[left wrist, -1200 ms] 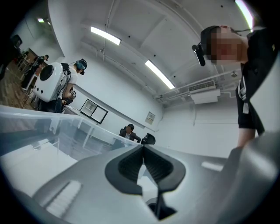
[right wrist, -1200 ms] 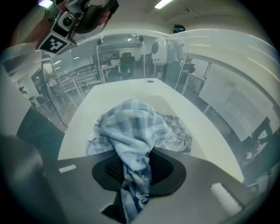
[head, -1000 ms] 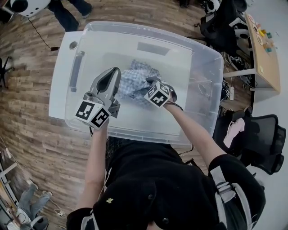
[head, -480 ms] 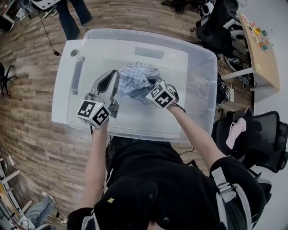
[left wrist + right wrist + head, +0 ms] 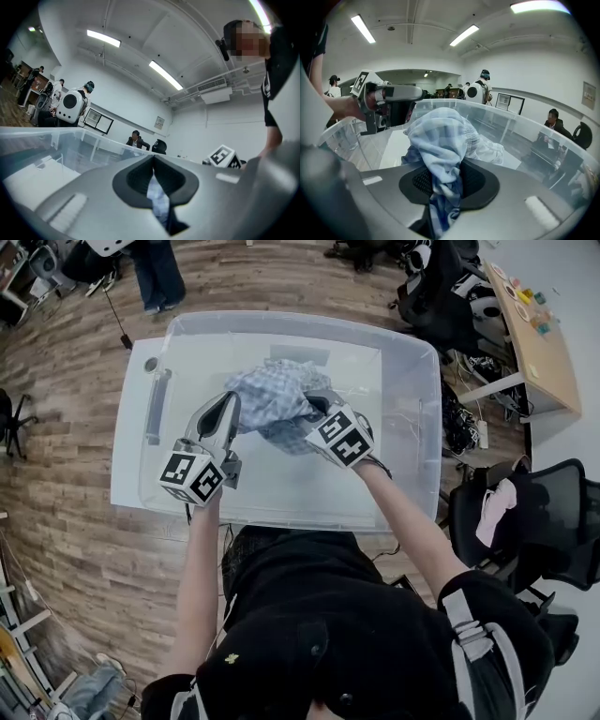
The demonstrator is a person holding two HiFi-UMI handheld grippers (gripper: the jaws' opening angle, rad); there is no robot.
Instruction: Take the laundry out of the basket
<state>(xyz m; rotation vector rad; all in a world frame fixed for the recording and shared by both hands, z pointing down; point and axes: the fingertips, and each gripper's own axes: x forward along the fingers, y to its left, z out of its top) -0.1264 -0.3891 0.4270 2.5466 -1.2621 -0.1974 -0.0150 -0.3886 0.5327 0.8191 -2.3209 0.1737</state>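
Note:
A light blue checked garment (image 5: pixel 272 395) hangs bunched over the middle of the clear plastic basket (image 5: pixel 417 381). My left gripper (image 5: pixel 228 405) is on the garment's left side, shut on a thin fold of the cloth (image 5: pixel 157 201). My right gripper (image 5: pixel 314 409) is on its right side, shut on a thick wad of the same garment (image 5: pixel 440 140), which drapes over the jaws (image 5: pixel 443 187). A paler, whitish part of the laundry (image 5: pixel 487 150) trails behind it. In the right gripper view, the left gripper (image 5: pixel 393 93) shows at the left.
The basket stands on a white table (image 5: pixel 127 460) over a wood floor. A grey bar (image 5: pixel 157 407) lies along the basket's left side. Black office chairs (image 5: pixel 534 521) and a desk (image 5: pixel 530 324) crowd the right. A person's legs (image 5: pixel 155 273) stand beyond the table.
Both grippers have risen and moved toward the far side of the basket. The checked garment has come up off the basket floor with them.

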